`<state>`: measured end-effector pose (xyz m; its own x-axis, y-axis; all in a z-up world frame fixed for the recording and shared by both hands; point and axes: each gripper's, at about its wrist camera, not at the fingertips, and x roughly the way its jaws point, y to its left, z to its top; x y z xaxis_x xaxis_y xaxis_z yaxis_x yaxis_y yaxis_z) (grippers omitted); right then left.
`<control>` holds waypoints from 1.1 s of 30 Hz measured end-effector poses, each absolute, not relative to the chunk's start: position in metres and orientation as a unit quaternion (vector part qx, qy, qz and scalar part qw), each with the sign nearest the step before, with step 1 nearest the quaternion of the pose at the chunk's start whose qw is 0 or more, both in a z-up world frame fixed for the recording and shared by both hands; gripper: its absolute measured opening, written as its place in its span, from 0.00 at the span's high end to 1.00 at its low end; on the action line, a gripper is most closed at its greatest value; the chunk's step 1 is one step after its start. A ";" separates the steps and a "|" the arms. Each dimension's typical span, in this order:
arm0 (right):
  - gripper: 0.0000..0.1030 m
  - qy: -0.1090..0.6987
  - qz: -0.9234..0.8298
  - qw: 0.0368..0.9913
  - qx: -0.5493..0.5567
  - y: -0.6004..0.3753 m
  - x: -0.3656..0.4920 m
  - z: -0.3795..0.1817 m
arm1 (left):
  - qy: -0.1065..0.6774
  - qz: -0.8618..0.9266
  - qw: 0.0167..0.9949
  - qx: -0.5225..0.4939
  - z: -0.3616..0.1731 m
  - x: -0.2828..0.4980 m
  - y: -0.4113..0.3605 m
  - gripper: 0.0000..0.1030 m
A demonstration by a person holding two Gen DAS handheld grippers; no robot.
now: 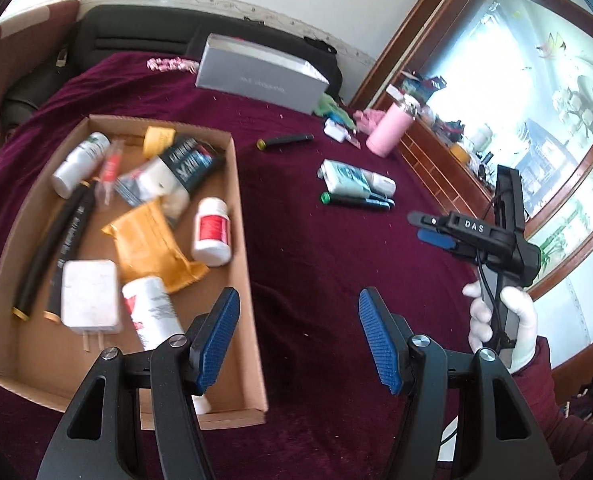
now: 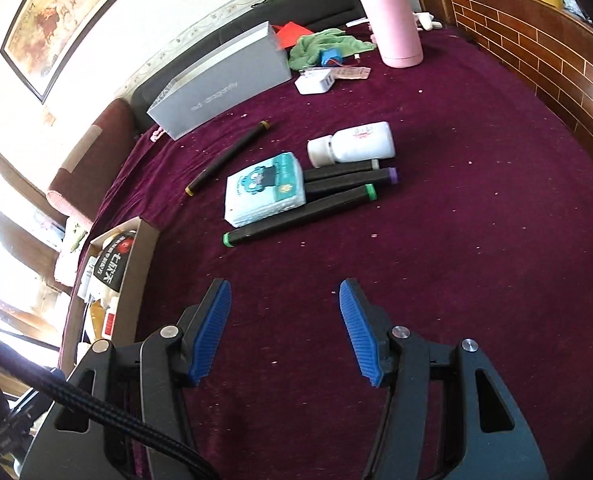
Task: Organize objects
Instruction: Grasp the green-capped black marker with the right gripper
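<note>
A cardboard box [image 1: 252,280] lies on the dark red cloth, holding several bottles, markers, packets and a white charger. My left gripper [image 1: 296,320] is open and empty above the box's right wall. On the cloth beyond lie a tissue pack [image 2: 264,190], a white bottle [image 2: 352,144], three capped markers [image 2: 300,216] and a lone black marker [image 2: 228,158]. My right gripper [image 2: 286,308] is open and empty, hovering short of that group. It also shows in the left wrist view [image 1: 432,228], held by a gloved hand. The box shows at the right wrist view's left edge [image 2: 140,256].
A grey carton [image 2: 224,84] stands at the back. A pink flask [image 2: 392,16], a green cloth [image 2: 324,44] and a white adapter [image 2: 314,80] lie far right. A wooden brick-pattern cabinet [image 2: 536,48] borders the right side. A black bag [image 1: 136,32] lies behind.
</note>
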<state>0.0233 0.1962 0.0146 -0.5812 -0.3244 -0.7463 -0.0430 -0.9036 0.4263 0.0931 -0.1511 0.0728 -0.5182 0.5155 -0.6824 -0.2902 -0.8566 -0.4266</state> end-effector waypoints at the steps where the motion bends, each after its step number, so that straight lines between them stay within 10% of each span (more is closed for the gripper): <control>1: 0.45 -0.202 -0.865 0.079 0.452 0.197 0.023 0.013 | -0.130 0.859 0.234 -0.436 0.070 0.092 -0.149 0.46; 13: 0.45 -0.293 -0.828 0.117 0.463 0.213 -0.073 -0.006 | -0.141 0.853 0.232 -0.445 0.068 0.097 -0.150 0.46; 33: 0.34 -0.153 -0.805 0.162 0.549 0.193 -0.039 -0.020 | -0.129 0.846 0.243 -0.456 0.065 0.091 -0.129 0.46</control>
<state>-0.0392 0.1932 -0.0203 -0.3441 -0.4291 -0.8351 0.0936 -0.9007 0.4242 0.0915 -0.1286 0.0654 -0.4663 0.5287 -0.7093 -0.2939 -0.8488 -0.4395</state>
